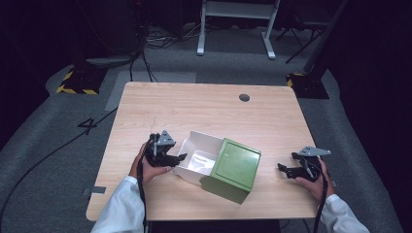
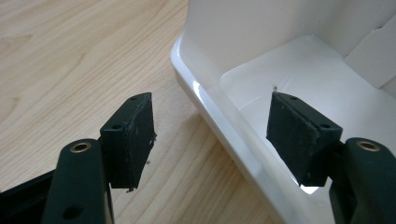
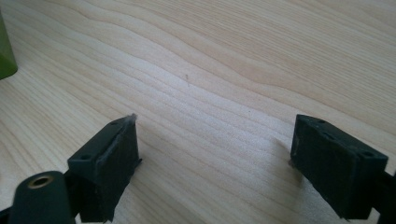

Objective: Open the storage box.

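White tray [image 1: 201,145] straddled by open left gripper [image 1: 178,158], green sleeve [image 1: 232,169] unmarked, right gripper [image 1: 285,170] open, empty, wooden table [image 1: 204,109].

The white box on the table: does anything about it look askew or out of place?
Yes. The white box lies partly pulled out of its green sleeve, and both sit skewed to the table edges. The left claw straddles the box's wall, one pad outside and one inside, without pressing it. I see no spill or damage.
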A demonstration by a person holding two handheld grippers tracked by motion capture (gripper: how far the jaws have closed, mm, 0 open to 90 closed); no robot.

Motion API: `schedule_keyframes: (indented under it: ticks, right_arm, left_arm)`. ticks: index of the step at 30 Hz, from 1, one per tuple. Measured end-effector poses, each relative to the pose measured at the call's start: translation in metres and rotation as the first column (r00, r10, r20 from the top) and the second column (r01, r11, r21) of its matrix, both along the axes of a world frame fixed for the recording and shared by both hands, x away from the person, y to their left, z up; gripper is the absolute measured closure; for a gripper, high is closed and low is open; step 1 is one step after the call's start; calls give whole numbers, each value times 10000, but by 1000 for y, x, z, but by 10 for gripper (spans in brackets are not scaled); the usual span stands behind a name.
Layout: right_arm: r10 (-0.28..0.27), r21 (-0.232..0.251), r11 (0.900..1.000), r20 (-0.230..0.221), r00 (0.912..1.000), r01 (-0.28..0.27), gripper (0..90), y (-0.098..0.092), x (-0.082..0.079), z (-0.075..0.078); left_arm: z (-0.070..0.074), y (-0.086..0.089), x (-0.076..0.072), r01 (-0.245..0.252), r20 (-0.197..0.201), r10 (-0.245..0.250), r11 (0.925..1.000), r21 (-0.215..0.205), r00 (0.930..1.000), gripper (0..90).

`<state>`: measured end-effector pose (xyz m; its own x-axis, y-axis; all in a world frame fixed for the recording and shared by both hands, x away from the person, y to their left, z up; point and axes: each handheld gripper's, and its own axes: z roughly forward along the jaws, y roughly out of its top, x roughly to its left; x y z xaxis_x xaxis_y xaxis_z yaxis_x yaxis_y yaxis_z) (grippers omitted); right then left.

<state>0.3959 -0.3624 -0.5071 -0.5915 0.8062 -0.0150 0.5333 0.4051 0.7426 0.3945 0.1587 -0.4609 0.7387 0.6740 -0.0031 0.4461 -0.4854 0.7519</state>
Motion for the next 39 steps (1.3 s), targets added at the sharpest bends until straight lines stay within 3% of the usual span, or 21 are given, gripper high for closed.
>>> schedule_keyframes:
  ticks: [10,23,39]
  right_arm:
    - [-4,6,10000,-11,10000,4,151,0,0,0]
    - [4,0,10000,3,10000,-4,151,0,0,0]
    - [-5,8,10000,-8,10000,5,151,0,0,0]
  left_arm:
    - [12,5,-4,-303,434,309,9994,-148,9986,274]
    - [20,16,-11,-550,638,533,9982,257,9965,243]
    - [16,58,-30,-1354,687,1310,9888,628,9890,228]
